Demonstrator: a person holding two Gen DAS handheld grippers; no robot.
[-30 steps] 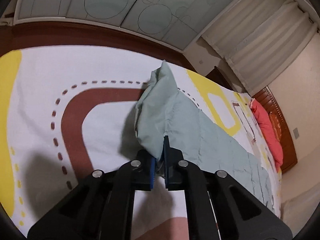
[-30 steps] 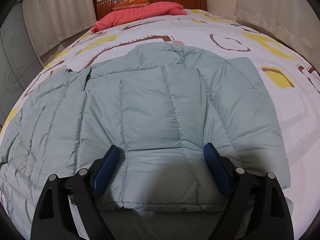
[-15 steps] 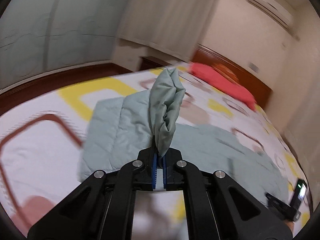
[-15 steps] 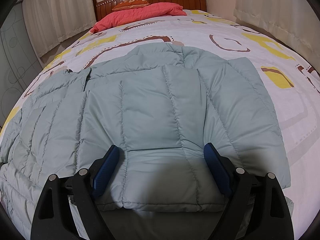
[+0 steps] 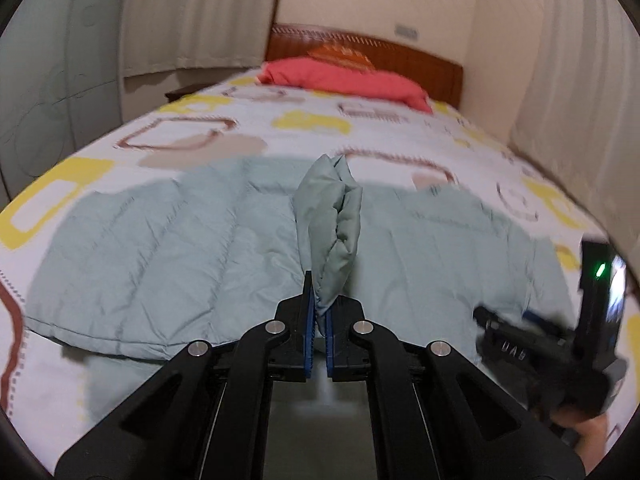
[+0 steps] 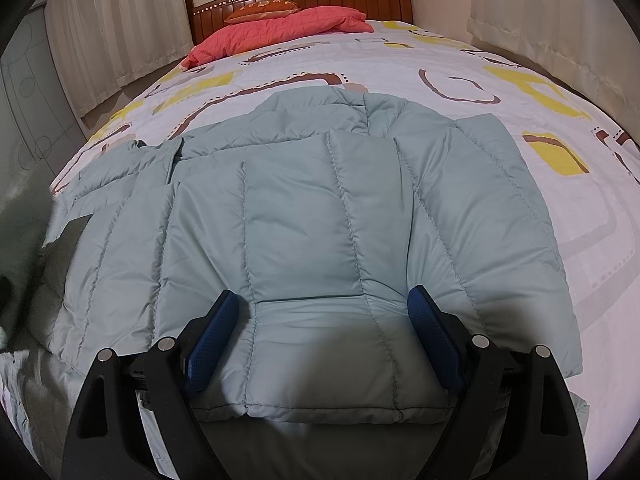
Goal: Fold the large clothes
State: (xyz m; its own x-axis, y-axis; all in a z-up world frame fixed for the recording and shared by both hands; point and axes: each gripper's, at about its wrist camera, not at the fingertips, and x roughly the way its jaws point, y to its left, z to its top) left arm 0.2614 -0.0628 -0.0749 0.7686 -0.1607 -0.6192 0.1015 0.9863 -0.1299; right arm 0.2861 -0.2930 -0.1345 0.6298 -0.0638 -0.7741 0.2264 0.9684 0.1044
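Left tongs point(image 5: 318, 322) clamped on bunched fold of pale green quilted puffer jacket point(image 6: 320, 216) spread over patterned bed point(image 6: 460, 56); right tongs point(image 6: 324, 340) spread wide, holding nothing.

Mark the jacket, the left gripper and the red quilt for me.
jacket point(image 6: 304, 224): right wrist view, middle quilted panel.
left gripper point(image 5: 319, 320): left wrist view, between its fingertips, clamped on a jacket fold.
red quilt point(image 6: 280, 30): right wrist view, middle of its top surface.
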